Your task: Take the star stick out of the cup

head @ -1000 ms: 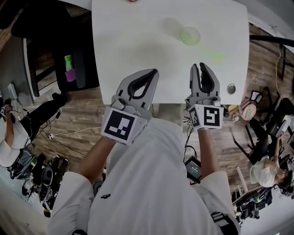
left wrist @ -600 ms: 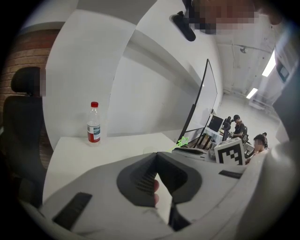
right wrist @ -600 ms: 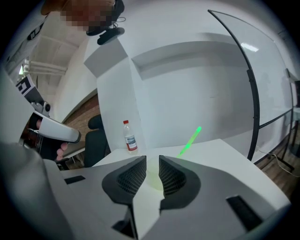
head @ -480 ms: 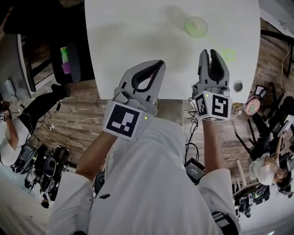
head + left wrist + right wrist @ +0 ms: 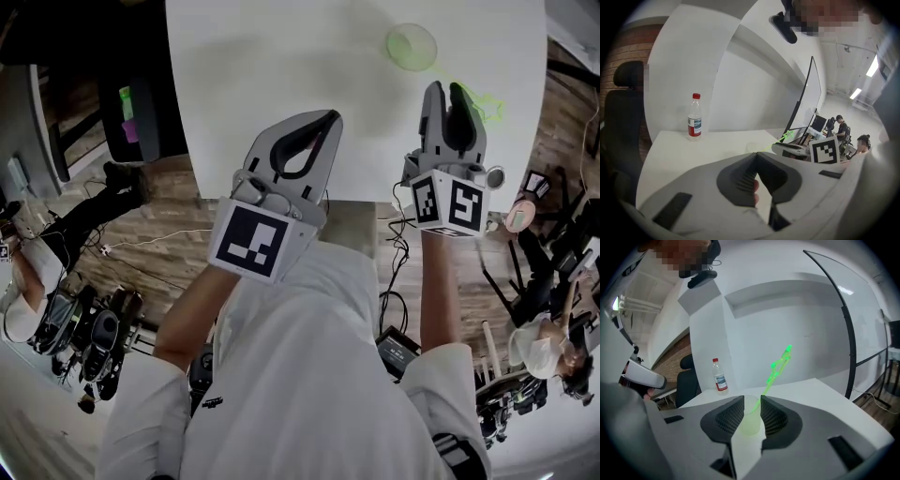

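A translucent green cup point(image 5: 411, 45) stands on the white table point(image 5: 281, 66) at the far right. The green star stick point(image 5: 776, 367) leans out of it, up and to the right, and its star point(image 5: 488, 100) shows beside my right fingers. My right gripper point(image 5: 447, 92) hovers just short of the cup point(image 5: 750, 418). Its jaws are opening with nothing between them, and the cup shows through the gap. My left gripper point(image 5: 326, 119) is over the table's near edge with its tips touching and empty point(image 5: 756, 154). The stick point(image 5: 787, 136) shows small to its right.
A water bottle with a red cap point(image 5: 720, 375) point(image 5: 694, 117) stands at the table's far side, and a dark chair point(image 5: 623, 117) is behind it. A round cable port point(image 5: 494, 175) sits at the near right corner. Cables, gear and seated people surround the table on the wooden floor.
Both grippers have moved forward over the table, the right one closing in on the cup. The right jaws stand slightly wider than before.
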